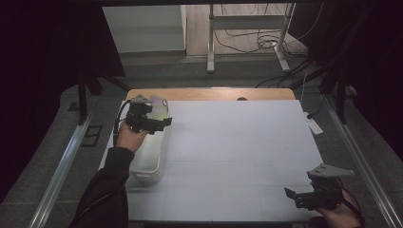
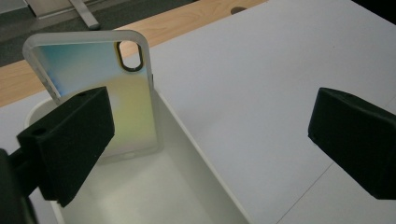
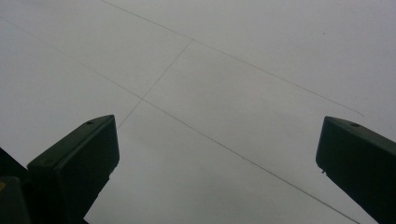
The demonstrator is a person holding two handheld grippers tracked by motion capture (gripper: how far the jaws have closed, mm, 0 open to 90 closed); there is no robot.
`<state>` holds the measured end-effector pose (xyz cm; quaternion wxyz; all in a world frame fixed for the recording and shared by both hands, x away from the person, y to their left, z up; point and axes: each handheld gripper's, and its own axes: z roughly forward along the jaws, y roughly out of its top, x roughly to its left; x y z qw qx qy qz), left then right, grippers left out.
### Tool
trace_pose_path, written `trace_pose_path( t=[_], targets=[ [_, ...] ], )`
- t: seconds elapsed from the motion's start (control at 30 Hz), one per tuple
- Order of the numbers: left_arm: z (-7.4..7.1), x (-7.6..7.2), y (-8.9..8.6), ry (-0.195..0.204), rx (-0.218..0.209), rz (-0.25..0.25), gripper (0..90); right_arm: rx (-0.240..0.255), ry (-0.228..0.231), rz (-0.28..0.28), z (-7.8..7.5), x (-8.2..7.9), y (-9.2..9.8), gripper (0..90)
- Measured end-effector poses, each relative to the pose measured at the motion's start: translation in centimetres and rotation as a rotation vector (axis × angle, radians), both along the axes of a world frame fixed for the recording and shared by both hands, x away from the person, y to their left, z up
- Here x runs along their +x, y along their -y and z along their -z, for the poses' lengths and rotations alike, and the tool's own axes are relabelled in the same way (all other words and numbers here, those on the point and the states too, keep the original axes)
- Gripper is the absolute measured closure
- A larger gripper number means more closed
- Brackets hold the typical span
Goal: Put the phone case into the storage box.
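Observation:
A translucent phone case [image 2: 100, 88] with an iridescent back and an oval camera hole leans upright against the far end of a white bin [image 2: 201, 168]. My left gripper [image 2: 210, 144] hovers over the bin with its jaws wide open, nothing between them; the case stands just beyond the left jaw. In the high view the left gripper [image 1: 151, 121] is above the bin [image 1: 151, 164] at the table's left, with the case [image 1: 159, 107] beside it. My right gripper [image 1: 306, 195] rests open near the table's front right corner, and between its wide jaws [image 3: 217, 168] lies bare white tabletop.
The white table surface [image 1: 237, 147] has a wooden strip [image 1: 214, 93] along its far edge. Beyond the table stand metal frame legs [image 1: 210, 42] with cables on the floor. Dark curtains hang at both sides.

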<state>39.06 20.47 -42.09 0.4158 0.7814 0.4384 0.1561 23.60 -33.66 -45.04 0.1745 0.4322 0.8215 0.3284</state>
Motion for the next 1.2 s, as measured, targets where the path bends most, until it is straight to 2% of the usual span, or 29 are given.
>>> trace_pose_path(
  t=[0.6,0.9,1.2],
  targets=[
    [0.5,-1.4,-0.1,0.038,0.011,0.015,0.0,-0.002,0.000,0.001,0.0,0.0,0.0,0.0],
    [0.7,-2.0,-0.2,0.050,-0.007,0.018,0.0,0.006,-0.001,0.009,0.0,0.0,0.0,0.0],
    [0.9,-2.8,-0.3,0.080,-0.031,0.022,0.0,0.004,-0.001,0.009,0.0,0.0,0.0,0.0]
  ],
)
